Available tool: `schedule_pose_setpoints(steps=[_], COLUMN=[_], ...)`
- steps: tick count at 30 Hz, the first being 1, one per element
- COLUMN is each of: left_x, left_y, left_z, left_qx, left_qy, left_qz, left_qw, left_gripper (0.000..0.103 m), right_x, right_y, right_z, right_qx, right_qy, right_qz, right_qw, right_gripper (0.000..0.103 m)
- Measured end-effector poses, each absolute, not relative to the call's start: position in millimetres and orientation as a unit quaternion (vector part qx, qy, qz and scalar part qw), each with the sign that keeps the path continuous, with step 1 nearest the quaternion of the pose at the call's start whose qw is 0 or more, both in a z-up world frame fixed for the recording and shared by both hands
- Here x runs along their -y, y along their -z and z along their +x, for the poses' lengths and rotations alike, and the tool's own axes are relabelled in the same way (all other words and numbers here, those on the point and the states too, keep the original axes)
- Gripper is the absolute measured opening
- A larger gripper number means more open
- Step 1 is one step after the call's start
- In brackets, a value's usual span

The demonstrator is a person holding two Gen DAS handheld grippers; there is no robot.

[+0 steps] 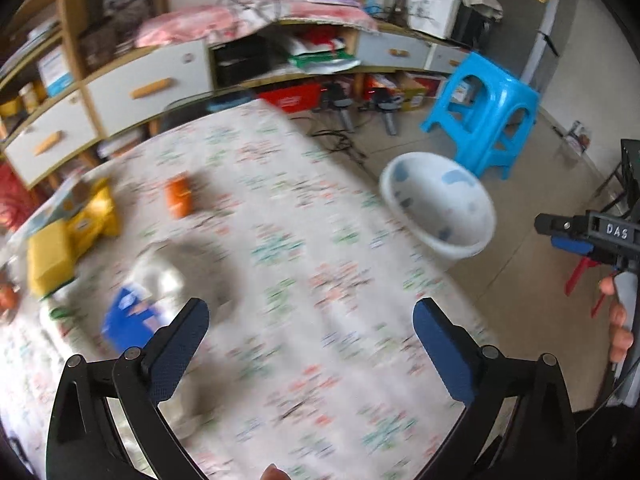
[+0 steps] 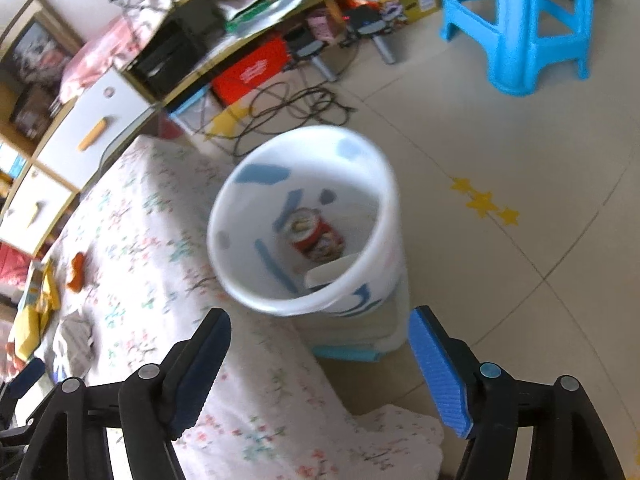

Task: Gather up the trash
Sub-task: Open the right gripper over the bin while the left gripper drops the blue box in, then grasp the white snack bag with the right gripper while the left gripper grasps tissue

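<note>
My left gripper [image 1: 310, 344] is open and empty above the flowered tablecloth [image 1: 320, 280]. On the cloth lie a blue wrapper [image 1: 128, 320] close to its left finger, crumpled grey paper [image 1: 160, 276], an orange packet [image 1: 179, 198] and yellow bags [image 1: 72, 236]. My right gripper [image 2: 320, 356] is open and empty, just in front of the white bin [image 2: 308, 216] with blue marks beside the table. Inside the bin lie a red can [image 2: 316, 236] and a white piece [image 2: 328, 272]. The bin [image 1: 440, 204] and the right gripper's body [image 1: 592, 236] also show in the left wrist view.
A blue plastic stool [image 1: 484, 108] stands on the tiled floor beyond the bin. Cables [image 2: 288, 108] lie on the floor by a low cabinet [image 1: 140, 88] with drawers and cluttered shelves. Orange packet [image 2: 76, 272] and yellow bags [image 2: 36, 312] sit at the table's far left.
</note>
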State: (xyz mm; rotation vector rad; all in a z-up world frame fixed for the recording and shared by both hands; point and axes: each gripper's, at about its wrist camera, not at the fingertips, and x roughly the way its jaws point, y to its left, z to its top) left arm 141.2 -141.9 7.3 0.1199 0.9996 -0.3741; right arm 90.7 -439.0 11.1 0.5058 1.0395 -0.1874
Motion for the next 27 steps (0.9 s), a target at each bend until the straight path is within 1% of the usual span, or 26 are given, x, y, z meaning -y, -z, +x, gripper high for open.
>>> schedule_pose_setpoints(steps=[6,9,13,18,23,25,27], left_x=[79,44,-1,-53,-98,-110,-116], left_y=[1,7,8,1,8,14,22], left_z=[133,133,141,152,163,167,172], left_qx=[-0.488,-0.498,-0.518,-0.5,-0.497,-0.501,-0.508], left_qy=[0.114,0.086,0.059,0.01,-0.032,-0.031,-0.022], left_qz=[0.062,0.046,0.001,-0.043,-0.085,-0.101,-0.112], left_qw=[0.863,0.861,0.853,0.865,0.863,0.859,0.854], left_gripper=[0.103,0.103,0.103,0.103,0.102,0.101,0.094], right_x=[394,369,337,304,273,259,246], right_y=[-10,-8,-3,5,9,11,14], right_z=[102,109,116,129,145,152,159], right_qx=[-0.504,-0.511,-0.522,-0.535,-0.542,-0.546,-0.549], right_qy=[0.061,0.045,0.029,0.013,-0.002,-0.009,-0.017], right_qz=[0.212,0.195,0.17,0.145,0.127,0.122,0.117], right_qw=[0.835,0.836,0.835,0.832,0.831,0.829,0.828], right_gripper=[0.079,0.081,0.081,0.081,0.081,0.081,0.081])
